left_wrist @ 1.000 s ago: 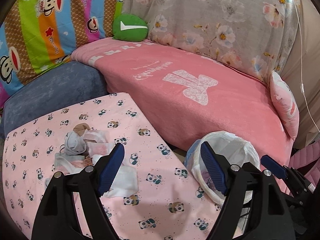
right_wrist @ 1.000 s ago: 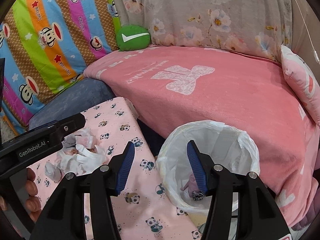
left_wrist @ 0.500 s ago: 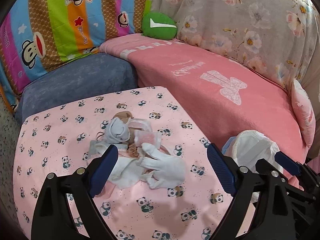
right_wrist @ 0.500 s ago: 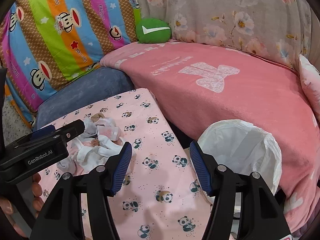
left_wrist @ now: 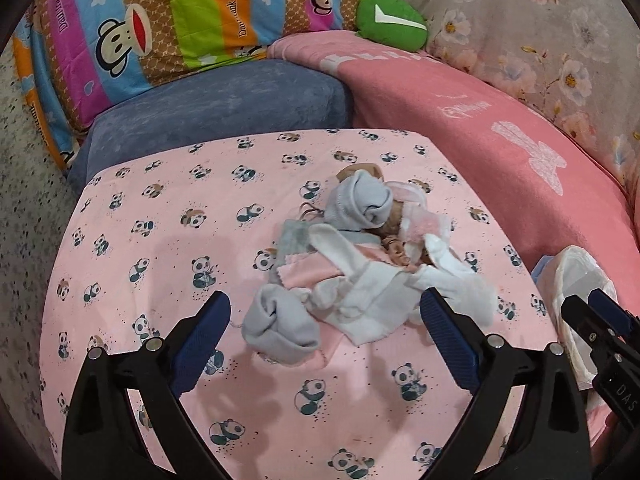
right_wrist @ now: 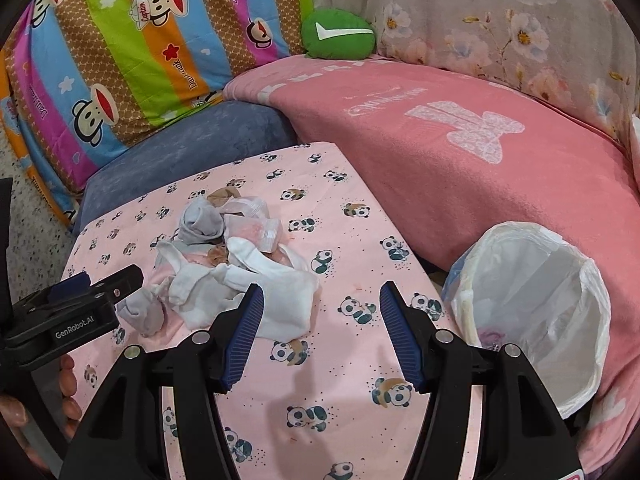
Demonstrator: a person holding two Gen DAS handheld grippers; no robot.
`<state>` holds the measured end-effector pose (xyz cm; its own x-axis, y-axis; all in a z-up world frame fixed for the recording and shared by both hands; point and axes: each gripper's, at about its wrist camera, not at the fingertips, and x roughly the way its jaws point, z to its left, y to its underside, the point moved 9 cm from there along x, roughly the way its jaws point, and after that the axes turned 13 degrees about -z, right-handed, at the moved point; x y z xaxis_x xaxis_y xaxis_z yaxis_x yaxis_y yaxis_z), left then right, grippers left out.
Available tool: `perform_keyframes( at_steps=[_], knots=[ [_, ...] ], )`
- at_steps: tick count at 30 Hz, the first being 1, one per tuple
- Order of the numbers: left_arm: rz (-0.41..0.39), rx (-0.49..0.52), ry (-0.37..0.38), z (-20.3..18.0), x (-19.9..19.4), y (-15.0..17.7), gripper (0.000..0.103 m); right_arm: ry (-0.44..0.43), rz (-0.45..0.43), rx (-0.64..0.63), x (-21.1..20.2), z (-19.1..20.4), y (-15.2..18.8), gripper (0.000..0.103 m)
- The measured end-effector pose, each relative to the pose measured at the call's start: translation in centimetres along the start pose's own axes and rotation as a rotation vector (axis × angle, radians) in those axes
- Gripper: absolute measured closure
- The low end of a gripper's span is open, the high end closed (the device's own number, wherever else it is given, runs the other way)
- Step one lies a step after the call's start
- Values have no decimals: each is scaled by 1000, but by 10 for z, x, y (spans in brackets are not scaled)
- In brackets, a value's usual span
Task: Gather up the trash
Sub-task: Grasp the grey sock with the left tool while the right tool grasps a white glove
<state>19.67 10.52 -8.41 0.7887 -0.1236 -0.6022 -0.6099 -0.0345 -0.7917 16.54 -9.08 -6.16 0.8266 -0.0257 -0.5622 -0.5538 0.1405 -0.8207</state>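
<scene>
My left tool [left_wrist: 324, 326] hangs over a heap of trash [left_wrist: 360, 264], crumpled white, grey and pink scraps, lying near the middle of the worktop [left_wrist: 160, 208], which wears a pink panda-print cloth. Its jaws are opening wide, with the near edge of the heap between them, untouched. My right tool [right_wrist: 320, 334] has its jaws apart and empty over bare cloth, just right of the heap. A white-lined bin [right_wrist: 532, 304] stands beside the worktop's right edge, against a pink sofa blanket [right_wrist: 460, 160].
</scene>
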Motion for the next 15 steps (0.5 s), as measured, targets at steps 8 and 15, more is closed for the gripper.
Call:
perform_keyframes(
  at_steps=[8,15],
  knots=[
    [45,-26,-7,25,18,19,12,-2,59,-4,45,13,19,42],
    [87,-65,28,36,29,28,31,-3,121,-12,81,18,37,42]
  ],
)
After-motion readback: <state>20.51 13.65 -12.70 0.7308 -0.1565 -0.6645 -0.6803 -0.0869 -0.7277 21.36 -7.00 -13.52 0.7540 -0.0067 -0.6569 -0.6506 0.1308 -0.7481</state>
